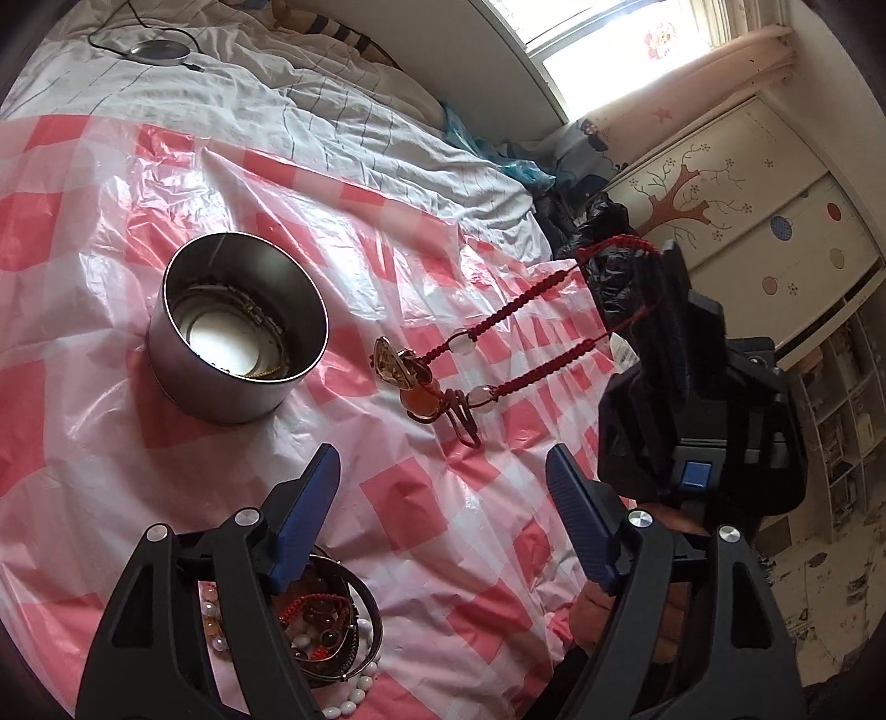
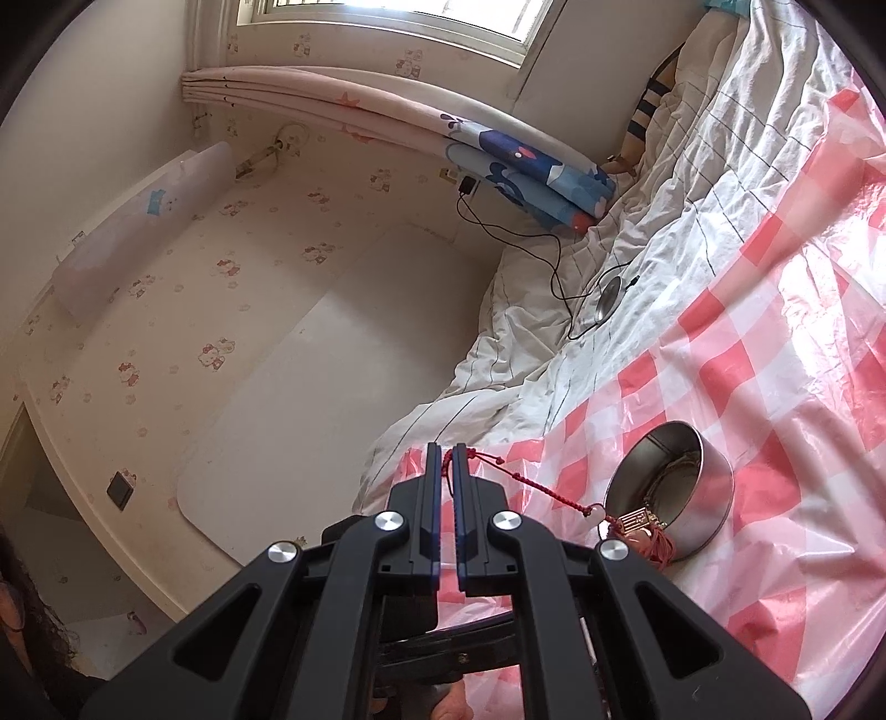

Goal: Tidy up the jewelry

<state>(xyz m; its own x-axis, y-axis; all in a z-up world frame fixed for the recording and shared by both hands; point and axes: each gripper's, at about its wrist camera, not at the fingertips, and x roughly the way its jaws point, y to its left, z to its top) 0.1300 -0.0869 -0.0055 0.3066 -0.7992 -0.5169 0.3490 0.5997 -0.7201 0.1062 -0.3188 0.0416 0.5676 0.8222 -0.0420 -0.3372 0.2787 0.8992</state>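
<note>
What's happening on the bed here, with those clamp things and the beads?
A person is sorting jewelry with a handheld gripper in each hand. The right gripper is shut on the cord of a red necklace, whose pendant hangs close to the checkered plastic sheet beside a round metal tin. The left gripper is open and holds nothing, above a dish of beaded jewelry. The tin already holds a few pieces.

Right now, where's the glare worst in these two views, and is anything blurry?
Left wrist view: the window is blown out, and the checked plastic sheet shines. Right wrist view: glare whitens the sheet at right; the red cord necklace stays sharp. Both bend straight edges.
</note>
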